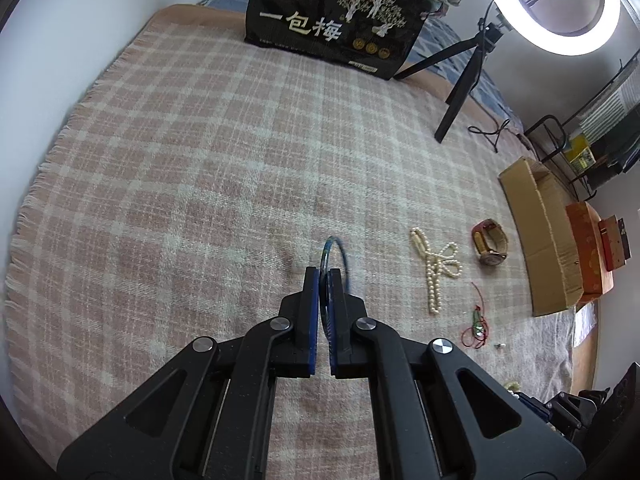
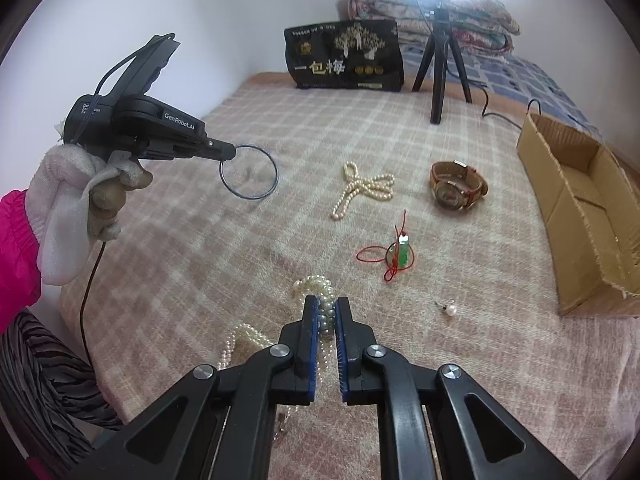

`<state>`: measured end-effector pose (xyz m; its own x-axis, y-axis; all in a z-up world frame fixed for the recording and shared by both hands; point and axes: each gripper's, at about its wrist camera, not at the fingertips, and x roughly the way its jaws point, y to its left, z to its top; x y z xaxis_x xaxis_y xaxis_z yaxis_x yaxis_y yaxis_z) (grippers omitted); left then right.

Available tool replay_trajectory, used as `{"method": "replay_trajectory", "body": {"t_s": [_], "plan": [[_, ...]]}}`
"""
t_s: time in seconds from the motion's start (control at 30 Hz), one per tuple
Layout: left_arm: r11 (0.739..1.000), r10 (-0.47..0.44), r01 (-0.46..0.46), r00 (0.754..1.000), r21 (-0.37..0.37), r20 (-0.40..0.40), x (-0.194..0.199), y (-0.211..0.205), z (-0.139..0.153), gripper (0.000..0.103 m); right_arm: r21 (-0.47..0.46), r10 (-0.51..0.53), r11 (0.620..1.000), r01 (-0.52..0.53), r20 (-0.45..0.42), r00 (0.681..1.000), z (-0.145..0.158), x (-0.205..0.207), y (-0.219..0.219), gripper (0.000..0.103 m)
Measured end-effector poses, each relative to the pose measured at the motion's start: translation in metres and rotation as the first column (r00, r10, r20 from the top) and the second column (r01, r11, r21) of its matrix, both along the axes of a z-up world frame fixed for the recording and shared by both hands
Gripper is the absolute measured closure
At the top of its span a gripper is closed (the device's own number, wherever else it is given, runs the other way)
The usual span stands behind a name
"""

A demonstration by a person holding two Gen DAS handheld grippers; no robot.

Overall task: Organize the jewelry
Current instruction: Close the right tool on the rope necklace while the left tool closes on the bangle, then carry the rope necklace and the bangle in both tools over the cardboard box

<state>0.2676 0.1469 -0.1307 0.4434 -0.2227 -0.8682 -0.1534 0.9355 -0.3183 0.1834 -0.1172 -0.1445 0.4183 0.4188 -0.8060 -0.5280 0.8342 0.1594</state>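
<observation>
My left gripper [image 1: 325, 276] is shut on a thin blue bangle [image 1: 338, 248] and holds it above the plaid blanket; it shows in the right wrist view [image 2: 230, 155] with the bangle [image 2: 248, 198] hanging from its tips. My right gripper [image 2: 326, 306] is shut on a pearl necklace [image 2: 316, 286] low over the blanket. A second pearl strand [image 2: 362, 190], a brown-strap watch [image 2: 456, 190], a green pendant on red cord [image 2: 402, 254] and a single pearl earring [image 2: 450, 308] lie on the blanket. An open cardboard box [image 2: 580, 216] stands at the right.
A black printed bag [image 2: 346, 56] stands at the back. A ring light on a black tripod [image 2: 438, 60] stands beside it, with its cable [image 2: 486, 108] on the blanket. Folded quilts [image 2: 472, 20] lie behind. An orange box [image 1: 586, 248] sits beyond the cardboard box.
</observation>
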Motion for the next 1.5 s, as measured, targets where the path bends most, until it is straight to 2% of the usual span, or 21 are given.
{"method": "replay_trajectory", "body": {"t_s": [0.57, 0.87, 1.23, 1.5], "plan": [[0.998, -0.030, 0.037, 0.993, -0.051, 0.115, -0.023, -0.028, 0.049, 0.102, 0.071, -0.021, 0.997, 0.012, 0.127, 0.992, 0.055, -0.013, -0.017, 0.097], [0.993, -0.094, 0.104, 0.980, -0.052, 0.175, -0.029, -0.061, 0.072, 0.102, 0.108, -0.048, 0.994, 0.026, 0.207, 0.977, 0.089, -0.011, -0.030, 0.097], [0.982, -0.170, 0.183, 0.959, -0.038, 0.226, -0.021, -0.105, 0.090, 0.102, 0.142, -0.153, 0.983, 0.119, 0.266, 0.952, 0.124, 0.014, -0.064, 0.097], [0.964, -0.247, 0.263, 0.937, -0.033, 0.248, -0.013, -0.149, 0.100, 0.102, 0.151, -0.225, 0.971, 0.186, 0.307, 0.925, 0.151, 0.036, -0.100, 0.097]]}}
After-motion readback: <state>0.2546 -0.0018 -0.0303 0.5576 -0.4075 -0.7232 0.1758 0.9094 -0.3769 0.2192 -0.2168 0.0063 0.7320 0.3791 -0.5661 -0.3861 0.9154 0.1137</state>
